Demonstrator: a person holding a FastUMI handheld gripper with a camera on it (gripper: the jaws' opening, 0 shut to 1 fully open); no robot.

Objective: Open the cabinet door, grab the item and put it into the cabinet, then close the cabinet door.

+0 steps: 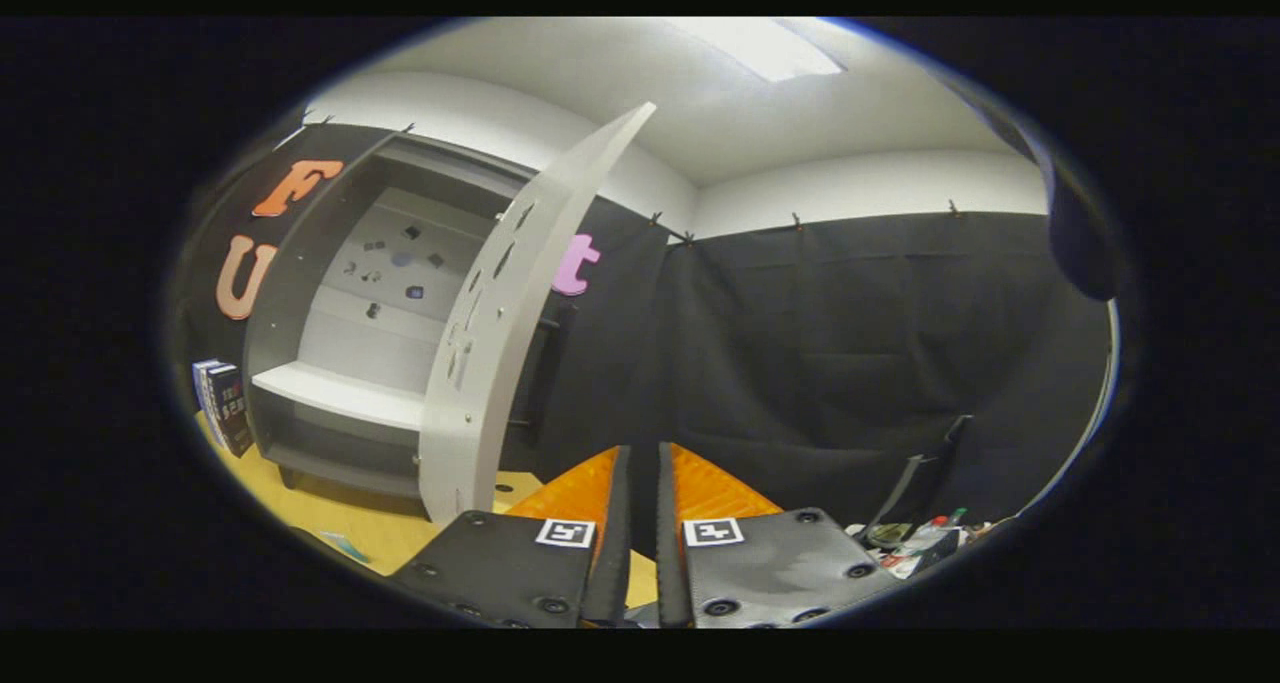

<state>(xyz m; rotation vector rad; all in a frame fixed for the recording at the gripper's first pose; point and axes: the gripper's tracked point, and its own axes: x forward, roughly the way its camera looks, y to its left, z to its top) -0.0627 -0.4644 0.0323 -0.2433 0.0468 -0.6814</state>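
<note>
Beside open cabinet door (520, 303), gripper (636, 463) jaws nearly closed, empty.

The one view rides on the gripper (640, 463) and looks forward along its two fingers, which lie nearly together with a thin gap and nothing between them. It sits low, near the yellow tabletop (375, 533), tilted upward so the ceiling light (765, 48) shows. It faces the booth's black wall, with the cabinet (385, 303) and its open door (510, 333) off to the fingers' left, a little ahead.
</note>
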